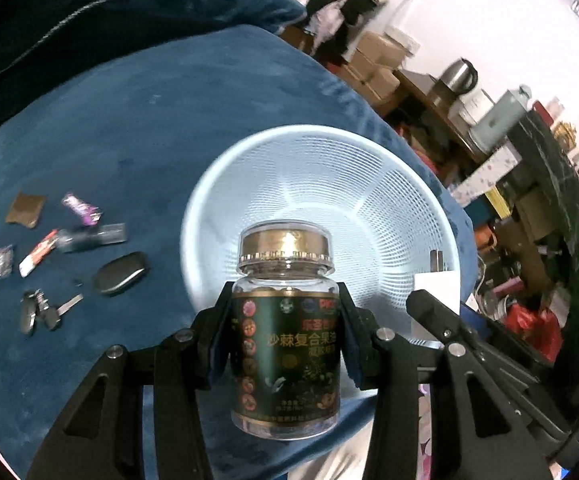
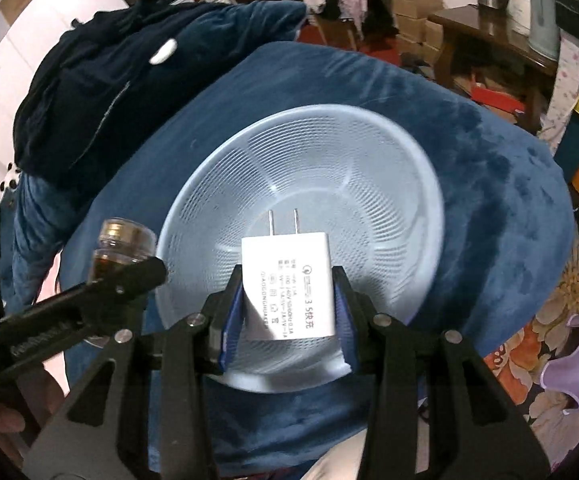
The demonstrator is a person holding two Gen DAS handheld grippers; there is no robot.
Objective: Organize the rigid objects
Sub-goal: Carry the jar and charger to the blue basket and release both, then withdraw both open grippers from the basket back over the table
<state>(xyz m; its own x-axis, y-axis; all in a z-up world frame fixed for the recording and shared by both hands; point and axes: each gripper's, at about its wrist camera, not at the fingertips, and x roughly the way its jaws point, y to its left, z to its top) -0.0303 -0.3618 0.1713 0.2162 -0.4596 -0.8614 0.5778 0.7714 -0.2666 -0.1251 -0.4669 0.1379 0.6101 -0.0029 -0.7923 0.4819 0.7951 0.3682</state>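
- Underneath, a blue velvet cushion (image 2: 489, 184) carries everything.
- Pale blue mesh basket (image 2: 389, 152) sits on it, empty.
- Left gripper (image 1: 285, 344) pinches a gold-capped supplement bottle (image 1: 285, 320) above the basket's near rim.
- Right gripper (image 2: 289, 300) clamps a white wall charger (image 2: 289, 284), prongs forward, over the basket.
- Keys (image 1: 39, 312), black mouse (image 1: 121, 273), wrappers (image 1: 77, 206) lie on the cushion, left of the basket.

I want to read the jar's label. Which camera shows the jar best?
The left wrist view: the supplement jar fills its middle, label facing the camera. The right wrist view shows only its cap and neck at the left edge.
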